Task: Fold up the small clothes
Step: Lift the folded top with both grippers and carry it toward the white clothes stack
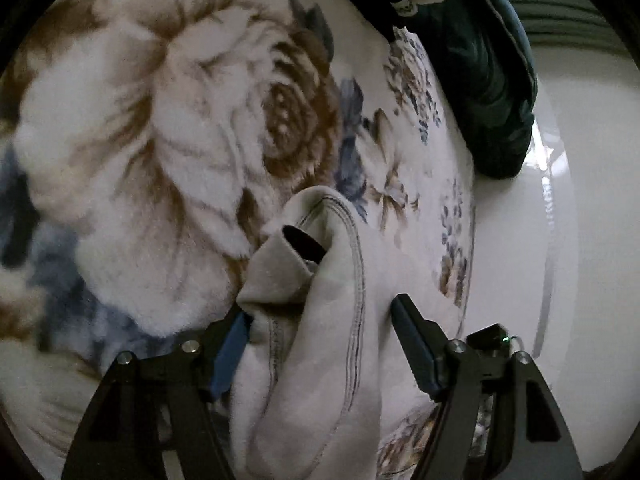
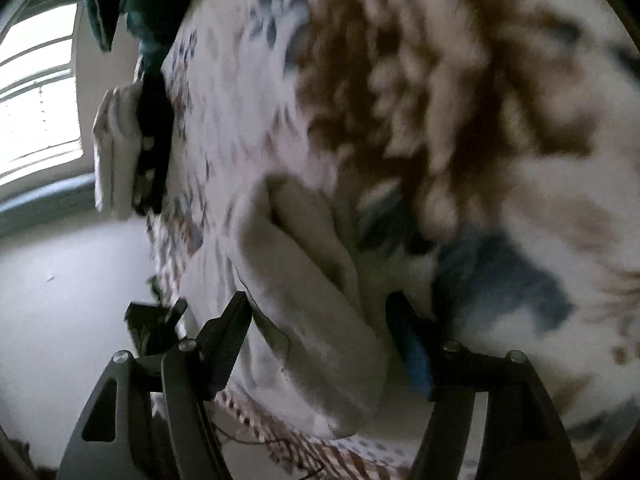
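Status: fold in progress, not complete. Garment [image 1: 320,320] = pale grey, stitched hems; sits lower centre of left view, bunched, w/ one tube-like opening facing up. In right view the garment [image 2: 312,312] shows as a rolled bundle at lower centre; view is motion-blurred.

Left tongs [image 1: 320,320]: jaws wide apart, one each side of garment. Cloth lies between them, but jaws look spread, not clamped; judged no firm grip.
Right tongs [image 2: 320,320]: also wide apart, straddling the bundle. Contact w/ cloth can't be confirmed due to blur.

Done: a stack [image 2: 116,152] of light and dark folded items, left of right view, probably finished pieces. Left: flatten and fold current garment, then move to stack.

Support: bed w/ plush floral blanket [image 1: 160,120], brown/blue on white. Dark green cushion [image 1: 488,80] at upper right of left view. Room: pale floor [image 2: 60,300], bright window [image 2: 36,100] at left edge.
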`<state>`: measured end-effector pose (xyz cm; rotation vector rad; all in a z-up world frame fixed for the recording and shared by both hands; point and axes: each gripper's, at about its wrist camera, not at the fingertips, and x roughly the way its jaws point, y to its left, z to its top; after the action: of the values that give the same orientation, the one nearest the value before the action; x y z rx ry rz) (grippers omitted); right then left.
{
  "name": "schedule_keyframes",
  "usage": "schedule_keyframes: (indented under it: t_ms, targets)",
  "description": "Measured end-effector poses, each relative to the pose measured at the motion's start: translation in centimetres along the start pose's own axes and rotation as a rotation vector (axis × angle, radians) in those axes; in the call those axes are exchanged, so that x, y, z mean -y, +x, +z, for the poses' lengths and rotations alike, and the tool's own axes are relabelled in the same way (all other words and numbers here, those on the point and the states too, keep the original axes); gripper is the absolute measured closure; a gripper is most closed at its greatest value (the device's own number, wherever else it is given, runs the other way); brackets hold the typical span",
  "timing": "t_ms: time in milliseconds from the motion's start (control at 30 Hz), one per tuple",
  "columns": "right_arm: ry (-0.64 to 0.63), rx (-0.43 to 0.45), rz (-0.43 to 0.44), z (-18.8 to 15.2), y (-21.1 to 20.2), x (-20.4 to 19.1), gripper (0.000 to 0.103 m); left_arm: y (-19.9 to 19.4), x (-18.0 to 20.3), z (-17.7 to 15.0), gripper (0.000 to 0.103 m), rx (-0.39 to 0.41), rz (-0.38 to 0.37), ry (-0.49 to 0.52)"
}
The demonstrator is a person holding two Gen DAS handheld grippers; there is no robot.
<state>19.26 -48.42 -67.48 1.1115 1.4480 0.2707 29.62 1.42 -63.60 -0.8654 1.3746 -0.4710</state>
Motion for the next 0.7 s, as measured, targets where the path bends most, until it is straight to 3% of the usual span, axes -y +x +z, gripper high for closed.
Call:
schedule_keyframes:
  t_ms: [133, 200, 233, 267, 300, 400, 700]
  targets:
    - [-0.006, -0.013, 0.082, 0.1, 1.8, 0.4, 0.032, 0.4, 0.2, 0.0, 0.035, -0.005, -0.014, -0.003]
    - [0.0, -0.005, 0.097, 0.0, 2.0, 0.4, 0.034, 0.4, 0.7, -0.2, 0.041, 0.001, -0.004, 0.032]
    - [-0.009, 0.001, 0.102, -0.1, 2.1, 0.3, 0.04, 0.3, 0.9, -0.2, 0.05, 0.013, 0.002, 0.044]
    - [-0.015, -0.001, 0.104, -0.2, 2.3, 0.0, 0.063, 0.3, 1.1, -0.3, 0.077, 0.017, 0.004, 0.054]
    - [-0.016, -0.005, 0.1, -0.2, 2.4, -0.3, 0.079, 0.2, 1.4, -0.4, 0.08, 0.025, 0.008, 0.065]
    - [-0.024, 0.026, 0.083, -0.5, 2.3, -1.2, 0.085, -0.4, 2.4, -0.6, 0.084, 0.055, 0.022, 0.088]
    - [-0.079, 0.069, 0.04, -0.9, 0.2, -6.9, 0.088, -5.0, 5.6, 0.4, 0.085, 0.096, -0.019, 0.103]
